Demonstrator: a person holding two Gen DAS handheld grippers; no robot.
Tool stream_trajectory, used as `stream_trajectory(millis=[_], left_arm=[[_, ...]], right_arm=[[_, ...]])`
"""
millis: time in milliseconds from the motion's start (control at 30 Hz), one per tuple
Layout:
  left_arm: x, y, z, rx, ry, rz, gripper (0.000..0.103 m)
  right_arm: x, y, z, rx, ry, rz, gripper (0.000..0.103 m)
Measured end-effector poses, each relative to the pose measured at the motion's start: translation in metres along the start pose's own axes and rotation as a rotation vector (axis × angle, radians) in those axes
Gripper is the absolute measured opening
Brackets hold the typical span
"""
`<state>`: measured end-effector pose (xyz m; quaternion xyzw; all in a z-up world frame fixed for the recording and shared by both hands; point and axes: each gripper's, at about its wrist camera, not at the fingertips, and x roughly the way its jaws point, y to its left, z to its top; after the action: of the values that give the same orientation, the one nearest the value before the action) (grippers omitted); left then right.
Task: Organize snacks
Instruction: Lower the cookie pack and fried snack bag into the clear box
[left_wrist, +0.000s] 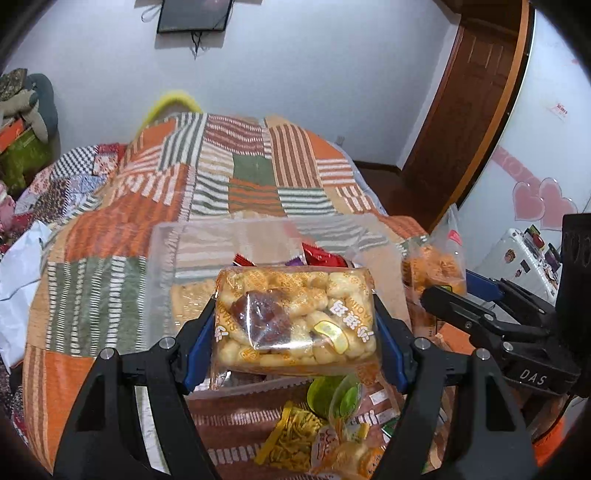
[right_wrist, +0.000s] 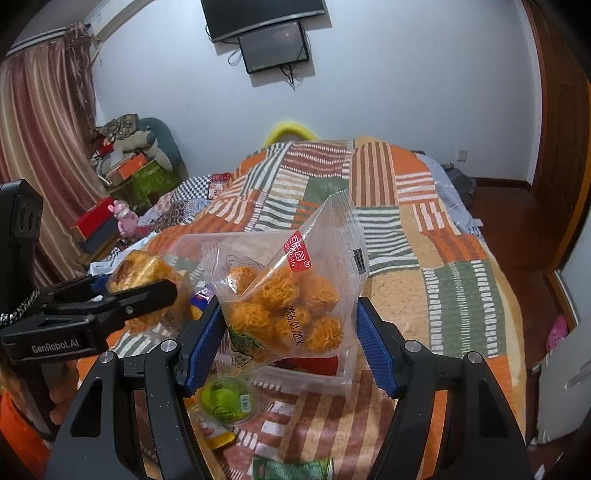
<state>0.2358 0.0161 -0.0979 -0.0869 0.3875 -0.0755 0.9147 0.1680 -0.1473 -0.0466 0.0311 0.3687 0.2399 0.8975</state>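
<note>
The left tool (left_wrist: 295, 325) is clamped on a clear pack of puffed snack pieces (left_wrist: 295, 317), its blue pads (left_wrist: 199, 343) pressed against the pack's two short sides. It tilts downward and holds the pack in the air, just over the near edge of a clear plastic bin (left_wrist: 166, 258) that stands on the bed. The right tool (right_wrist: 288, 339) slopes down the same way and is closed on a transparent bag of orange noodle balls (right_wrist: 288, 306): the left pad touches the bag's lower corner, the right pad meets its loose edge (how firmly I cannot tell). In the left wrist view this bag hangs at 3 o'clock from the pack, beside the bin's right wall; in the right wrist view the left tool and its pack sit at 9 o'clock.

Red wrappers (left_wrist: 325, 254) lie inside the bin at 12 o'clock from the pack. On the bed at 6 o'clock lie loose snacks: a green jelly cup (right_wrist: 225, 402) and a yellow packet (left_wrist: 291, 439).

The bed carries a patchwork blanket (left_wrist: 229, 177) of orange, green and striped squares. Beyond it stands a pale wall with a dark screen (right_wrist: 273, 48), at 10 o'clock a striped curtain (right_wrist: 40, 129) and piled boxes, at 2 o'clock a brown wooden door (left_wrist: 476, 92).
</note>
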Motion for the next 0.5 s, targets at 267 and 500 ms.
stream_trajectory(millis=[267, 500], left_arm=[[0.033, -0.005, -0.002, 0.014, 0.046, 0.011, 0.074], [0.05, 0.002, -0.001, -0.013, 0.07, 0.024, 0.075]], right_arm=[[0.015, -0.004, 0.001, -0.006, 0.034, -0.01, 0.067], [0.018, -0.002, 0.005, -0.039, 0.042, -0.009, 0.071]])
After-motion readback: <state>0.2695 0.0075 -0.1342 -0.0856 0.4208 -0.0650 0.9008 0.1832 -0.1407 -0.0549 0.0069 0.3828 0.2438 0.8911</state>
